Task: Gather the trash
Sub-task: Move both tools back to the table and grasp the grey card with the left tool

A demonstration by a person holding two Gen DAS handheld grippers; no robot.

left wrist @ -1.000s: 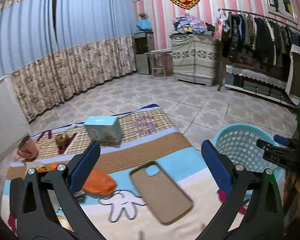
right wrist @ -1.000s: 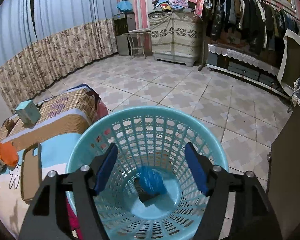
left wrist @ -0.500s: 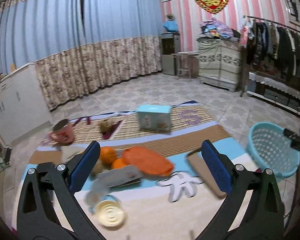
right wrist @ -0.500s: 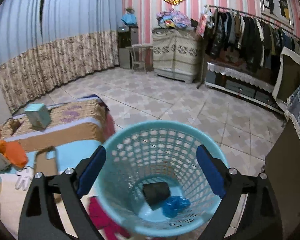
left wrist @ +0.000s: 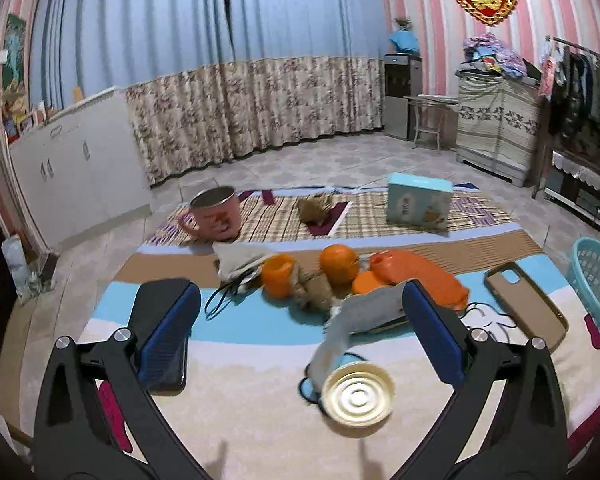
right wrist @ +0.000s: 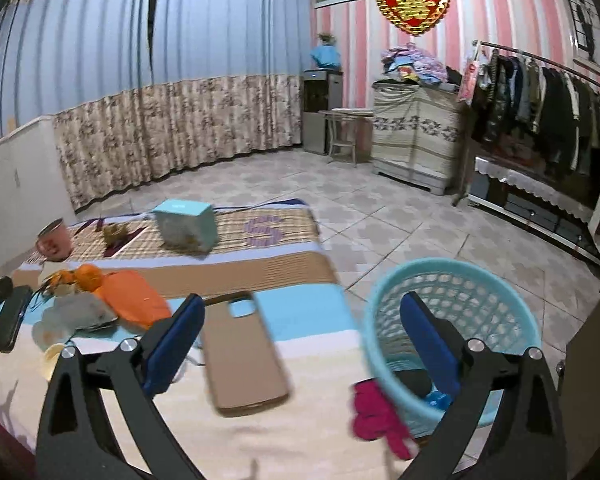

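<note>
Only the right wrist view shows inside the perforated turquoise plastic basket [right wrist: 452, 320]; both grippers, left gripper [left wrist: 300, 320] wide, right gripper [right wrist: 300, 336] opening, hold nothing.

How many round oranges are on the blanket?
1 for sure: a whole round orange fruit sits mid-blanket behind the crumpled paper. Beside it are an orange plastic cup and an orange lid, not fruit. Another could hide behind the pile.
</note>
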